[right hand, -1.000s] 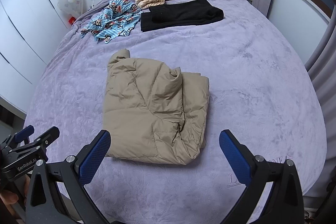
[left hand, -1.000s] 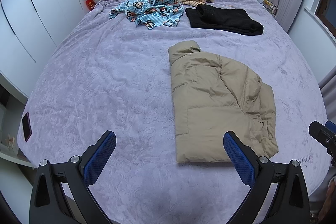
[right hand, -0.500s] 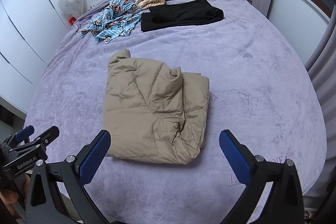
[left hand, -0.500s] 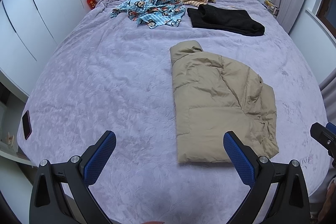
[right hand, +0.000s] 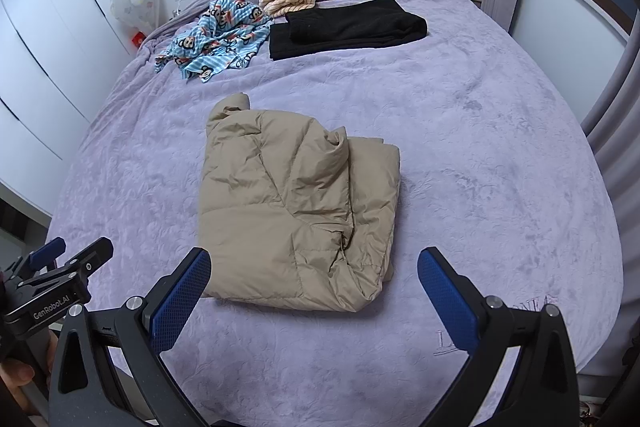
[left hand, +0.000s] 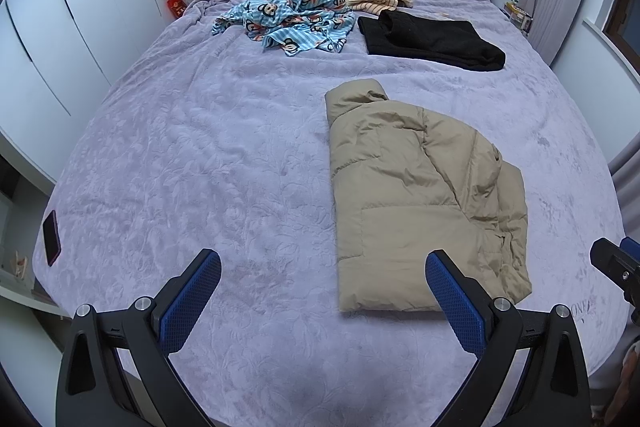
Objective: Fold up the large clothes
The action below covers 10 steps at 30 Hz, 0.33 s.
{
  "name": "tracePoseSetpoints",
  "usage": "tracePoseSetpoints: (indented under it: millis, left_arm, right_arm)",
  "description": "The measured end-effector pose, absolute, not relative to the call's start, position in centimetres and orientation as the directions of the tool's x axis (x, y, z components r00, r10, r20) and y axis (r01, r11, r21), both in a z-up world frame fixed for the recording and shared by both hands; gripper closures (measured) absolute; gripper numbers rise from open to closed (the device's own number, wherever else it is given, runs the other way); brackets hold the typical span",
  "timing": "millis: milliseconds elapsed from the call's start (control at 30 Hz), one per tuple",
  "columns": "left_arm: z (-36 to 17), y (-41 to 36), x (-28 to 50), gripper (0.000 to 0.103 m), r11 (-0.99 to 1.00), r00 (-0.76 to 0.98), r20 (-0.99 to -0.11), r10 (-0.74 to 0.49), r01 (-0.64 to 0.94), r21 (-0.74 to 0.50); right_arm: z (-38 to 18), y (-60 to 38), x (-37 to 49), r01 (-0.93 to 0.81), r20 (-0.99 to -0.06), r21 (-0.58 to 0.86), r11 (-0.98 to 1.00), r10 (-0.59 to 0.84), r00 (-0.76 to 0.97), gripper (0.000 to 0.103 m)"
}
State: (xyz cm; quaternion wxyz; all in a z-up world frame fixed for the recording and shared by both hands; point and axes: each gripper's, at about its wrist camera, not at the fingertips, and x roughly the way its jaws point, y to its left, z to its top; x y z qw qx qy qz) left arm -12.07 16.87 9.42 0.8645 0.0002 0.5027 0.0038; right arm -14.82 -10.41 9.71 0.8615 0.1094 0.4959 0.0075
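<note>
Fingers of the left gripper (left hand: 323, 297) and right gripper (right hand: 314, 293) are hanging apart, empty, just short of the jacket (right hand: 298, 211), which is lying folded lengthwise mid-bed (right hand: 500, 155); next likely calls for gripping its near hem and folding it toward the collar.

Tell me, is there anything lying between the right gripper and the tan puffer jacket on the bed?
Nothing visible. The right gripper hangs open above the purple bedspread, with the tan puffer jacket just ahead of it. The other clothes lie beyond the jacket, near the headboard.
</note>
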Motion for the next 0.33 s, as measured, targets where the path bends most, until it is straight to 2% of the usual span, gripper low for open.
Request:
tracePoseSetpoints:
  millis: [333]
  left_arm:
    - [9.55,16.87,-12.43,0.001,1.0,0.498,-0.867,0.007,-0.009,0.003]
  right_arm:
    - [9.74,-10.44,-14.82,0.096,-0.853,0.195,0.976,0.121,0.508,0.0]
